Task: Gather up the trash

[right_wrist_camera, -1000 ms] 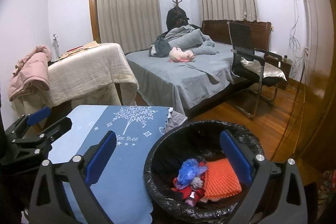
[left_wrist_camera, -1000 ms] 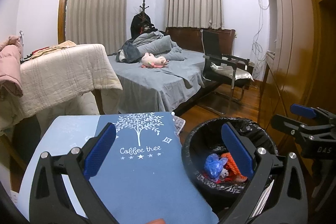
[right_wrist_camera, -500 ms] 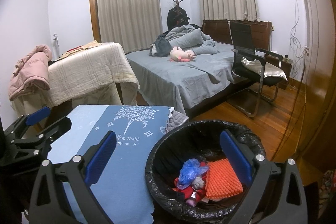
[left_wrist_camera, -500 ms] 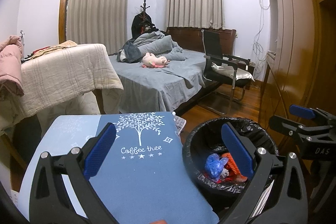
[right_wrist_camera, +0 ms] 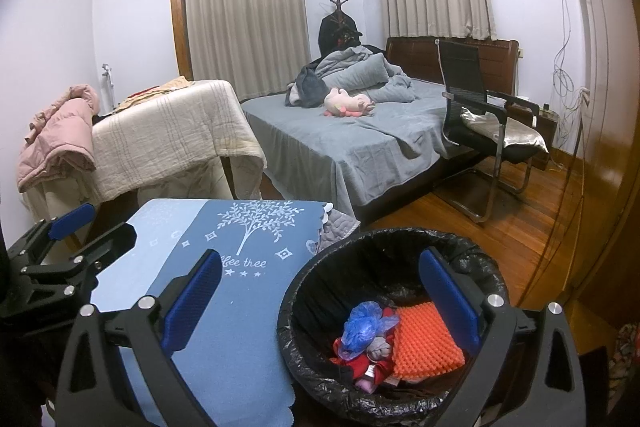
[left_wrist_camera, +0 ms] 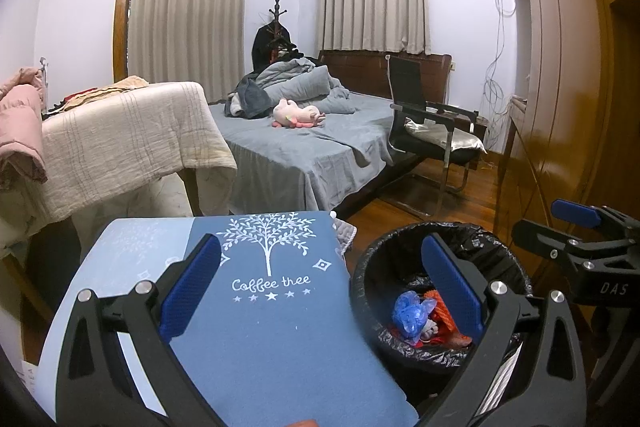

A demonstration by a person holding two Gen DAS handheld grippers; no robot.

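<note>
Nothing has moved: both tongs, left (left_wrist_camera: 320, 287) and right (right_wrist_camera: 320, 301), gape empty above "Coffee tree" cloth (left_wrist_camera: 272, 307).

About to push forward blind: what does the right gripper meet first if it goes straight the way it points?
Probably the near rim of the trash bin, beside the blue cloth; the open right gripper straddles their boundary. Depth is unclear in this fisheye view.

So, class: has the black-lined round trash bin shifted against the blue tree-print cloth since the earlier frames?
No. The black-lined round trash bin keeps its place beside the blue tree-print cloth in both views; only tiny camera drift shows.
</note>
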